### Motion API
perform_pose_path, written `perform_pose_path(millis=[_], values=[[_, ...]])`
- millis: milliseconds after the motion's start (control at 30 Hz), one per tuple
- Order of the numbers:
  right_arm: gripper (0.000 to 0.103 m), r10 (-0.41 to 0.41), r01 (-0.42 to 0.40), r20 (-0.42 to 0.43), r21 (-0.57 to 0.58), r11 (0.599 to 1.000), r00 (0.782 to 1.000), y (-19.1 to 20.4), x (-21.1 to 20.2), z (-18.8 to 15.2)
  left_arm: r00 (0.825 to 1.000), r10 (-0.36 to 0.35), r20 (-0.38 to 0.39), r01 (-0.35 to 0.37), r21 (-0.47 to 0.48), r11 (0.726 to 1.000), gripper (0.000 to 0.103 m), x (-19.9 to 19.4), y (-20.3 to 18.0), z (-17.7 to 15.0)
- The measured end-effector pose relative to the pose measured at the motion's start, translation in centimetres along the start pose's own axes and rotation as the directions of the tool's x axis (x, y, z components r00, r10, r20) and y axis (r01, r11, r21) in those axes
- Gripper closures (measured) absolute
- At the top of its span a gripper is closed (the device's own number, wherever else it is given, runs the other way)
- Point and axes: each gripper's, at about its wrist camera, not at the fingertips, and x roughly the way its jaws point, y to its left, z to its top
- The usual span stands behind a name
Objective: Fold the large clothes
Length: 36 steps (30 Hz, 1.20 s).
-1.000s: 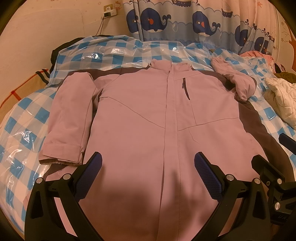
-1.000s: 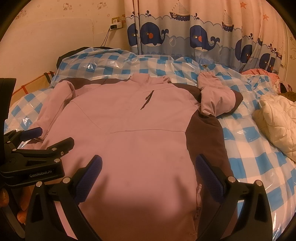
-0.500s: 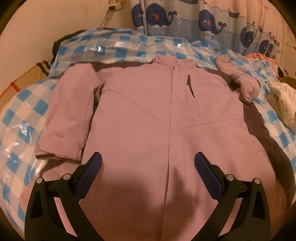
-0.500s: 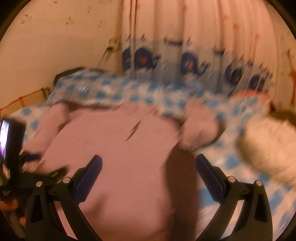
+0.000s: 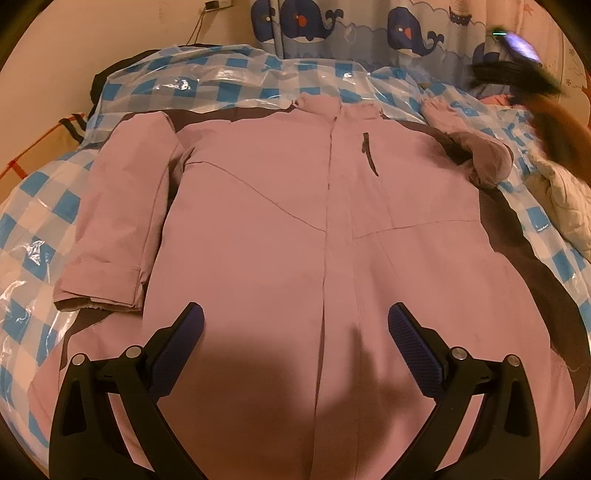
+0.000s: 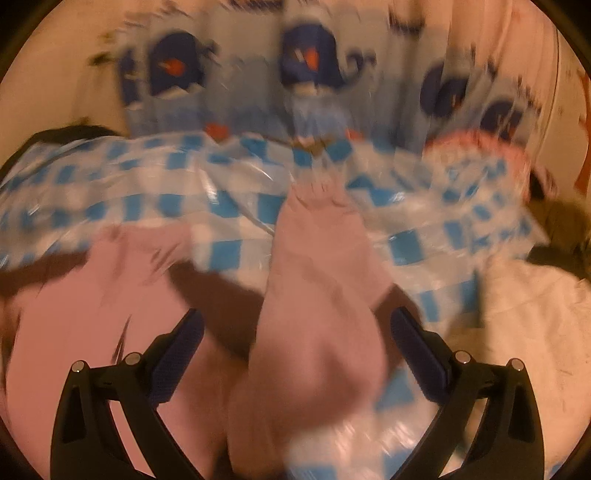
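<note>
Jacket: a big pink jacket lies front-up, spread flat across the bed, collar toward the curtain, hem toward the left wrist camera. Dark brown panels run down its sides.
Near sleeve: the sleeve on the camera's left is laid straight down alongside the body, cuff just beside the lower front.
Far sleeve: the other sleeve is bunched and doubled over near the shoulder; in the right wrist view it fills the centre, lying on the checked cover, picture badly blurred.
Left tool: the left tool hovers over the jacket's lower front, fingers spread wide with nothing between them, blue pads facing in. Contact with the fabric, I cannot tell.
Right tool: the right tool is also spread wide, one finger either side of the bunched sleeve, not clamping it. From the left wrist view it shows only as a dark blur at upper right.
Bed: blue-and-white checked cover under shiny clear plastic.
Curtain: whale-print curtain behind the bed.
Also on the bed: a white quilted garment lies at the right edge, apart from the jacket.
</note>
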Motion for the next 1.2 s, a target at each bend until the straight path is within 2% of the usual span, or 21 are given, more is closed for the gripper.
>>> perform_pose_path(millis=[133, 267, 367, 433, 467, 500, 533, 600, 700, 800, 867, 933, 1000, 1067, 1100, 1133, 1167, 1200], values=[[0.006, -0.098, 0.095, -0.077, -0.038, 0.995, 0.992, 2.9, 7.7, 3.6, 1.0, -0.003, -0.009, 0.003, 0.022, 1.0, 0.006, 0.2, 0.1, -0.2], [0.006, -0.194, 0.178, -0.157, -0.108, 0.978, 0.968, 3.8, 14.3, 3.8, 0.999, -0.026, -0.025, 0.026, 0.002, 1.0, 0.006, 0.4, 0.8, -0.2], [0.006, -0.189, 0.162, -0.241, -0.129, 0.978, 0.952, 3.2, 18.5, 2.5, 0.999, -0.038, -0.01, 0.038, -0.01, 0.999, 0.006, -0.1, 1.0, -0.3], [0.008, -0.148, 0.13, -0.249, -0.088, 0.988, 0.957, 2.1, 19.6, 1.5, 1.0, -0.029, -0.007, 0.029, -0.008, 1.0, 0.006, 0.0, 0.9, -0.3], [0.027, -0.107, 0.1, -0.234, -0.042, 0.994, 0.966, 1.0, 19.3, 1.2, 1.0, -0.028, -0.009, 0.028, -0.008, 1.0, 0.006, 0.1, 0.9, -0.3], [0.076, -0.091, 0.09, -0.222, -0.013, 0.996, 0.971, 0.3, 19.1, 1.0, 1.0, -0.024, -0.015, 0.023, -0.009, 1.0, 0.007, 0.3, 0.8, -0.4], [0.083, -0.053, 0.064, -0.214, 0.043, 0.997, 0.975, -1.2, 18.5, 0.8, 1.0, -0.021, -0.021, 0.021, -0.01, 1.0, 0.007, 0.5, 0.9, -0.4], [0.087, 0.045, -0.02, -0.163, 0.149, 0.989, 0.986, -4.0, 16.5, 0.8, 0.999, -0.017, -0.029, 0.017, -0.01, 1.0, 0.006, 0.8, 0.9, -0.5], [0.089, 0.135, -0.116, -0.066, 0.233, 0.966, 0.989, -8.1, 12.3, 1.1, 1.0, 0.002, -0.027, -0.002, -0.001, 1.0, 0.006, 1.0, 0.6, -0.5], [0.089, 0.224, -0.234, 0.07, 0.31, 0.922, 0.972, -12.7, 6.5, 1.1, 1.0, 0.011, -0.018, -0.011, 0.005, 1.0, 0.006, 1.0, 0.4, -0.4], [0.089, 0.271, -0.321, 0.185, 0.347, 0.881, 0.945, -16.4, 1.8, 0.7, 1.0, 0.008, -0.007, -0.008, -0.001, 1.0, 0.006, 0.9, 0.5, -0.3], [0.089, 0.282, -0.369, 0.268, 0.37, 0.853, 0.921, -19.0, -1.8, 0.4, 1.0, 0.003, 0.007, -0.003, -0.014, 1.0, 0.006, 0.8, 0.5, -0.3], [0.089, 0.283, -0.44, 0.395, 0.397, 0.806, 0.874, -23.8, -5.9, -1.7, 1.0, 0.002, 0.004, -0.002, -0.029, 1.0, 0.006, 0.9, 0.5, -0.1], [0.089, 0.278, -0.485, 0.456, 0.439, 0.756, 0.845, -27.5, -7.3, -4.5, 1.0, -0.01, -0.013, 0.01, -0.036, 0.999, 0.006, 1.3, 0.3, 0.0], [0.086, 0.292, -0.51, 0.457, 0.48, 0.714, 0.84, -29.4, -6.8, -6.5, 0.999, -0.025, -0.028, 0.023, -0.041, 0.999, 0.006, 1.5, 0.1, 0.1], [0.079, 0.313, -0.515, 0.429, 0.518, 0.683, 0.847, -30.6, -5.8, -8.2, 0.998, -0.038, -0.041, 0.036, -0.043, 0.998, 0.007, 1.6, -0.2, 0.2], [0.063, 0.305, -0.478, 0.375, 0.585, 0.655, 0.876, -32.1, -4.4, -10.5, 0.997, -0.053, -0.054, 0.051, -0.043, 0.998, 0.006, 1.7, -0.5, 0.4], [0.05, 0.297, -0.438, 0.323, 0.66, 0.61, 0.899, -33.7, -3.1, -13.1, 0.995, -0.072, -0.066, 0.07, -0.04, 0.997, 0.006, 1.8, -1.0, 0.7]])
